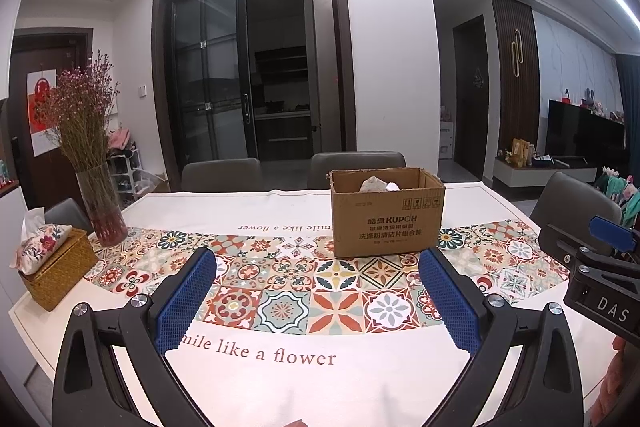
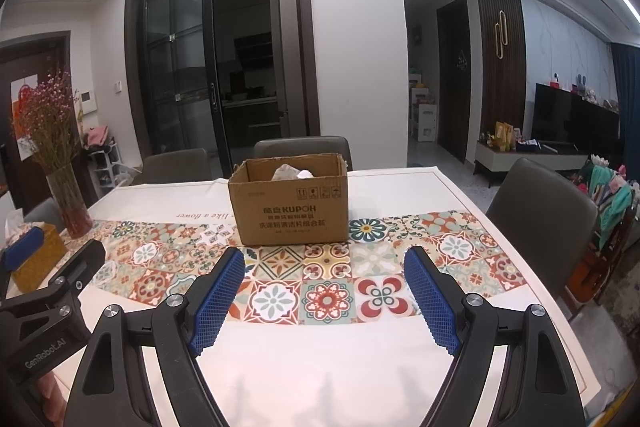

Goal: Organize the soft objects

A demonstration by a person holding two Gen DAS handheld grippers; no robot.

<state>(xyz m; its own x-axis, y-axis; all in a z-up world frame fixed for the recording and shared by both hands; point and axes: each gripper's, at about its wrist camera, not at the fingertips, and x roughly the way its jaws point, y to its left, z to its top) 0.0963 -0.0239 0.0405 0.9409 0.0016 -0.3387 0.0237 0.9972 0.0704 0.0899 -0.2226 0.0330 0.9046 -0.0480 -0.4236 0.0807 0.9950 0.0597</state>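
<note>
Now both the left gripper (image 1: 318,291) and right gripper (image 2: 324,291) are held wide open and empty over the surface (image 1: 360,379), with the cardboard box (image 2: 289,205) of crumpled soft items (image 2: 292,173) set straight ahead, nearer the right one.

table (image 2: 460,327) bears tiled cloth (image 2: 280,291), cardboard box (image 2: 290,207), vase (image 2: 74,203)
</note>
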